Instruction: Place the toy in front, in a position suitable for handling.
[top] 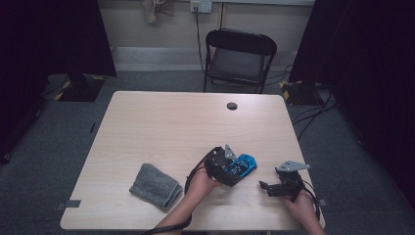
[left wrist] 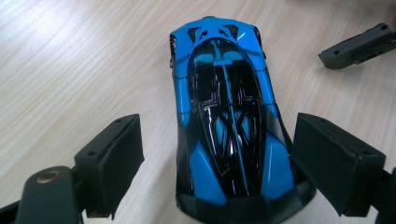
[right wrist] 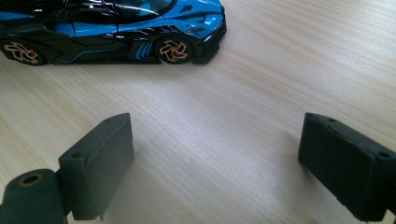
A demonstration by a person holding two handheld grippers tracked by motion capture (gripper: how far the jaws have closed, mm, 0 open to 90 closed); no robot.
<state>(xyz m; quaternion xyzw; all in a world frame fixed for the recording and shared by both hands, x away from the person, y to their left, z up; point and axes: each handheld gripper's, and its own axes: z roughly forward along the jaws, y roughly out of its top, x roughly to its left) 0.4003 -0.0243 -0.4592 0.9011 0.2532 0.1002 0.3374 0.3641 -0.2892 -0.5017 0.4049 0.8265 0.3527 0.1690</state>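
Evidently the grasp is only lined up: the toy car (left wrist: 226,121) sits on the worktop (left wrist: 70,70) between the left gripper (left wrist: 217,158)'s parted jaws, unclamped. The right gripper (right wrist: 217,168), jaws apart, holds nothing; the car lies beyond them.

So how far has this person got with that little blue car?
Done: the left gripper is lined up, its open jaws on either side of the blue toy car on the table. In hand: closing in; nothing grips it yet. Left: the grasp and any move. The right gripper waits open beside the car; the grey cloth lies apart.
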